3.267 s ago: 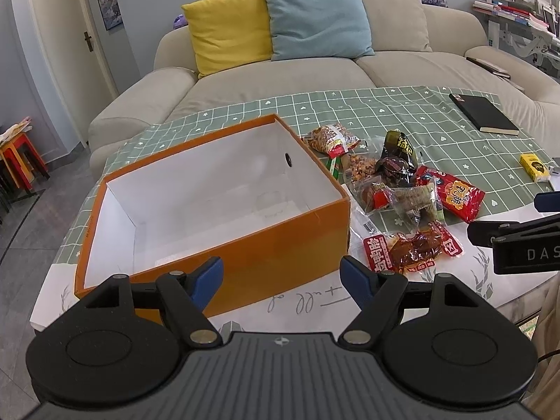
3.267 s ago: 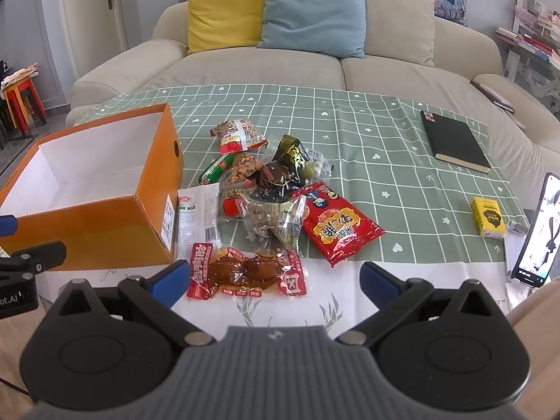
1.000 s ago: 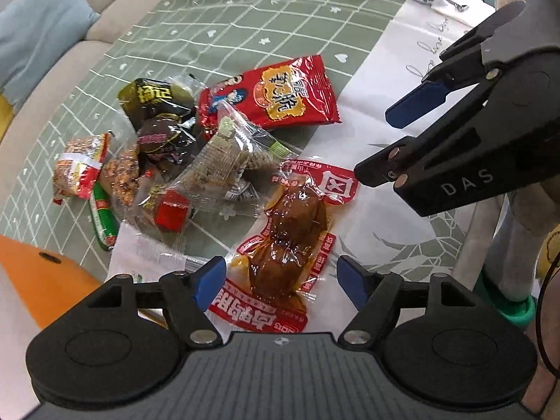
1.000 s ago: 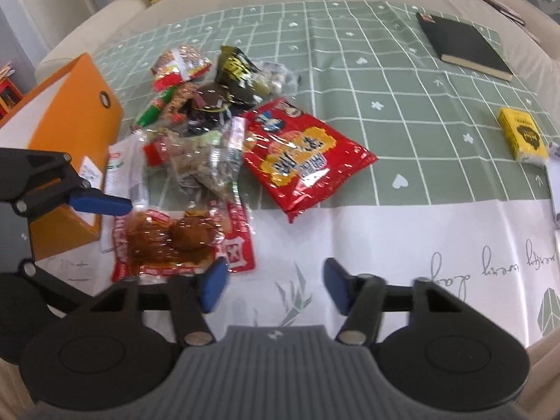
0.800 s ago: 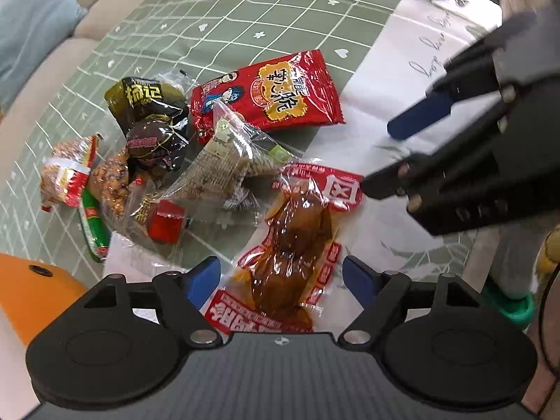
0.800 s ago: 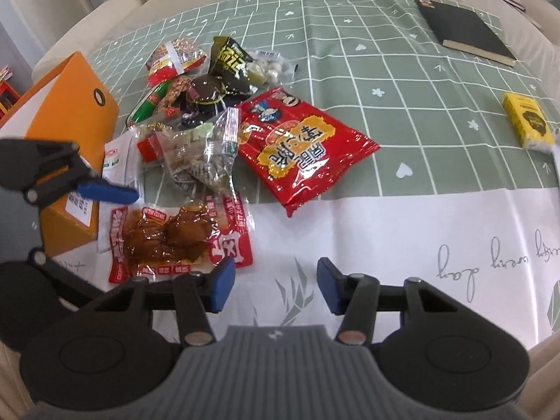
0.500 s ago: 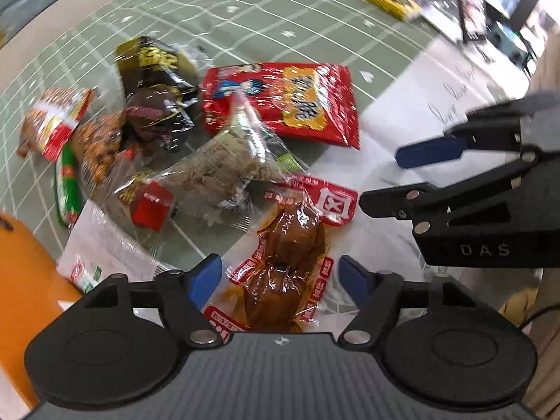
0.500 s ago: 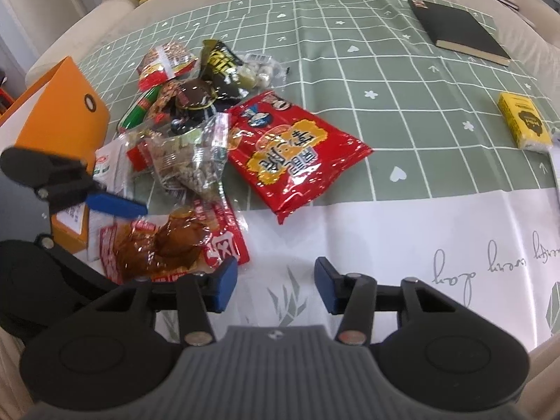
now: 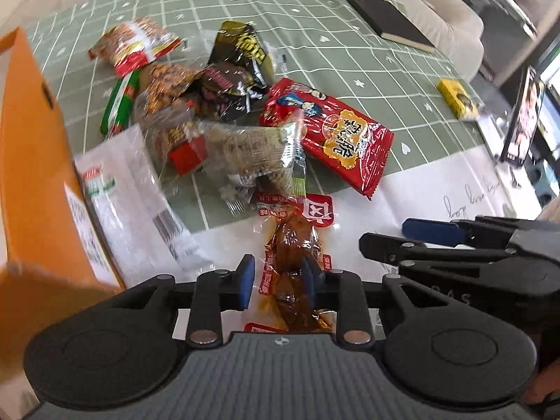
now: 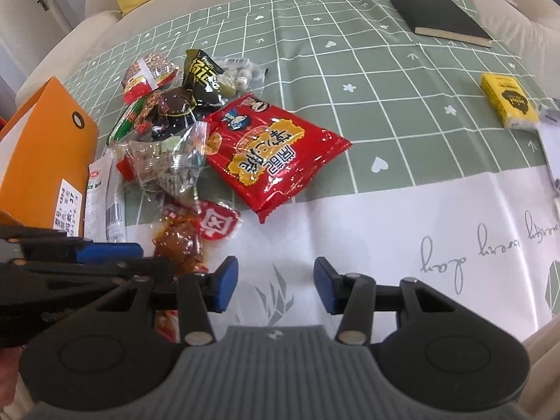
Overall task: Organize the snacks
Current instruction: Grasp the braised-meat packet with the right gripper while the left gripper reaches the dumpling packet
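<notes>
A red-edged pack of brown braised meat (image 9: 294, 241) lies at the near edge of a heap of snacks. My left gripper (image 9: 279, 280) has its jaws closing on the pack's near half, and the pack bunches up between the blue pads. In the right wrist view the same pack (image 10: 178, 238) looks crumpled beside the left gripper's fingers (image 10: 105, 252). My right gripper (image 10: 274, 288) is open with nothing between its fingers, over the white part of the tablecloth. The orange box (image 9: 31, 175) stands at the left, next to the heap.
The heap holds a red chip bag (image 9: 336, 136), a clear pack of brown snack (image 9: 252, 147), a black bag (image 9: 241, 49) and a white pack (image 9: 129, 192). Farther right lie a black notebook (image 9: 385, 17), a yellow packet (image 9: 455, 99) and an upright phone (image 9: 521, 115).
My left gripper rolled and its jaws went from wide apart to tight around the meat pack, which has crumpled. The right gripper stayed in place, its jaws a little narrower.
</notes>
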`<action>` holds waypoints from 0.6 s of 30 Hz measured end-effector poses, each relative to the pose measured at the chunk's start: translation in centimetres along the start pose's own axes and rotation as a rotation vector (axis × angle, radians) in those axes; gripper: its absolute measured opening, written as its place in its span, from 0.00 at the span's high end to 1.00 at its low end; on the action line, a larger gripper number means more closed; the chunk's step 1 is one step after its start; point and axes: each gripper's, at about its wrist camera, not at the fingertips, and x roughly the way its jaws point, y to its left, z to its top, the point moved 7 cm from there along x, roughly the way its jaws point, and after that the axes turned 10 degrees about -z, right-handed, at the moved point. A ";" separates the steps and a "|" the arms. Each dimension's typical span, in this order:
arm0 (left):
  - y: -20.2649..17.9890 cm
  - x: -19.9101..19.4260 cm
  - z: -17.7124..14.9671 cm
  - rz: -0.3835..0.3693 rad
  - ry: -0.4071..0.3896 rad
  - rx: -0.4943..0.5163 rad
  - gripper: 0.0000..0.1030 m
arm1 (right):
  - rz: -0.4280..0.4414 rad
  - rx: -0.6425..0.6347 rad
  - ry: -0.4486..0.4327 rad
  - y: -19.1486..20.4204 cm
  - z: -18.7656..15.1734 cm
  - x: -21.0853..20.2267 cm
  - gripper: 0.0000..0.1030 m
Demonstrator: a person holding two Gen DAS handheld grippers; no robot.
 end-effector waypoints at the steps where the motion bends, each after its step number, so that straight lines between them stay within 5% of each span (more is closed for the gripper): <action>1: 0.1 0.1 -0.1 -0.006 -0.008 -0.011 0.69 | 0.001 -0.007 -0.001 0.2 -0.1 0.0 0.55; 5: 0.4 -0.3 -0.6 -0.033 -0.042 -0.071 0.74 | 0.015 -0.028 -0.002 0.6 -0.2 -0.1 0.55; 7: 0.7 -0.7 -0.4 -0.033 -0.059 -0.101 1.00 | 0.023 -0.044 -0.003 0.9 -0.4 -0.1 0.55; 11: 0.9 -0.9 -0.5 -0.080 -0.042 -0.159 1.00 | 0.046 -0.082 -0.004 1.5 -0.9 -0.5 0.55; 15: 1.3 -1.9 -1.1 -0.078 -0.064 -0.199 0.67 | 0.061 -0.018 0.002 0.5 -0.7 -0.6 0.59; 18: 1.5 -2.9 -1.4 -0.036 -0.086 -0.180 0.66 | 0.134 0.056 -0.004 -0.1 -0.4 -1.3 0.52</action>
